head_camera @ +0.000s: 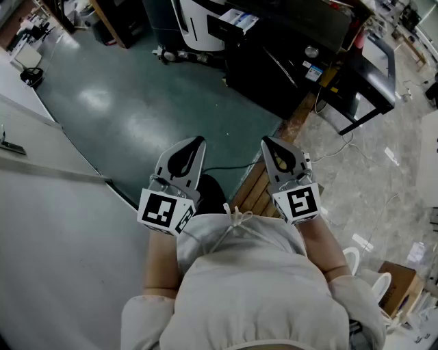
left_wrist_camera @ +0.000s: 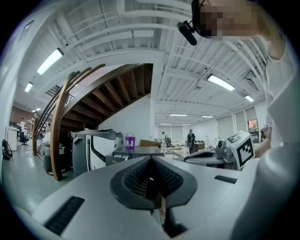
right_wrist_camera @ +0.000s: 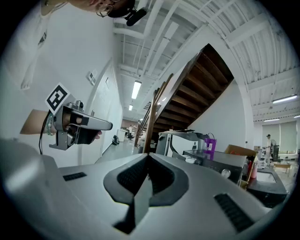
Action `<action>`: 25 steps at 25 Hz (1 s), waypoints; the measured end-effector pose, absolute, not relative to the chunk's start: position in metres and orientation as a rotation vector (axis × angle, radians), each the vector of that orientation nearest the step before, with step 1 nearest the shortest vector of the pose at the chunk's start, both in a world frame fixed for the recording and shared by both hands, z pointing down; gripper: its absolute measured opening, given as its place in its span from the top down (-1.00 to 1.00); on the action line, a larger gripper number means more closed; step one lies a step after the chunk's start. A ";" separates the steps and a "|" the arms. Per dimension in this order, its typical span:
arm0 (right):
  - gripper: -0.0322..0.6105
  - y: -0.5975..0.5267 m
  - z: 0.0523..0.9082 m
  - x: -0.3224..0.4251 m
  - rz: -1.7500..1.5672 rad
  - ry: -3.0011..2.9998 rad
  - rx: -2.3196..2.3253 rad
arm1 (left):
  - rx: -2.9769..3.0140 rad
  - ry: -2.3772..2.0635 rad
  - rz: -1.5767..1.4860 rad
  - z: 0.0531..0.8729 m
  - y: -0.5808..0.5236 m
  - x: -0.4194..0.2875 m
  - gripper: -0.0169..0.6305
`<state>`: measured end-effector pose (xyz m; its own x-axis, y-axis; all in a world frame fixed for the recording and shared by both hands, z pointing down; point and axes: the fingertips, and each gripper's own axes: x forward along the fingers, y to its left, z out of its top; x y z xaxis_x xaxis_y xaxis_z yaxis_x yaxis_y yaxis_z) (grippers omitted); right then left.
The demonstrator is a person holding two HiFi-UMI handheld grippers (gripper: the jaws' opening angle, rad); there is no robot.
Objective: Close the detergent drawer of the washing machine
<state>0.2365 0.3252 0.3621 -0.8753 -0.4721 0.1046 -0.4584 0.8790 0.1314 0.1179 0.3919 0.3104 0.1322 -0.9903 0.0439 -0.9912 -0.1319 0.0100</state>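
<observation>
Person holds 2 grippers side by side near waist. Left gripper [head_camera: 194, 143]: jaws pressed together, nothing between. Right gripper [head_camera: 269, 142]: same, closed and empty. Dark washing machine [head_camera: 287, 68] far ahead, right of centre. Detergent drawer [head_camera: 239, 20] juts out at machine's left end, well apart from both grippers.

We see matt grey plastic on the left gripper [head_camera: 198, 141] and the right gripper [head_camera: 266, 140], and the black pads [left_wrist_camera: 138, 179] set into them are finely ribbed. Below us the green floor [head_camera: 137, 102] is smooth and glossy, catching the lights. The pale stone-look floor [head_camera: 383, 184] shines too. The staircase [right_wrist_camera: 199, 86] is brown wood, and the person's top [head_camera: 253, 273] is soft white cloth.
</observation>
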 end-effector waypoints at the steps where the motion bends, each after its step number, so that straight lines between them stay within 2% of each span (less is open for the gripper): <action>1: 0.89 0.325 0.362 0.235 -0.178 -2.923 0.718 | 2.335 -2.046 0.041 0.311 0.392 0.117 0.89; 19: 0.89 0.298 0.370 0.232 -0.154 -2.953 0.785 | 2.298 -2.037 0.047 0.332 0.374 0.105 0.89; 25: 0.89 0.264 0.380 0.191 -0.098 -2.921 0.810 | 2.297 -2.023 0.058 0.340 0.342 0.060 0.89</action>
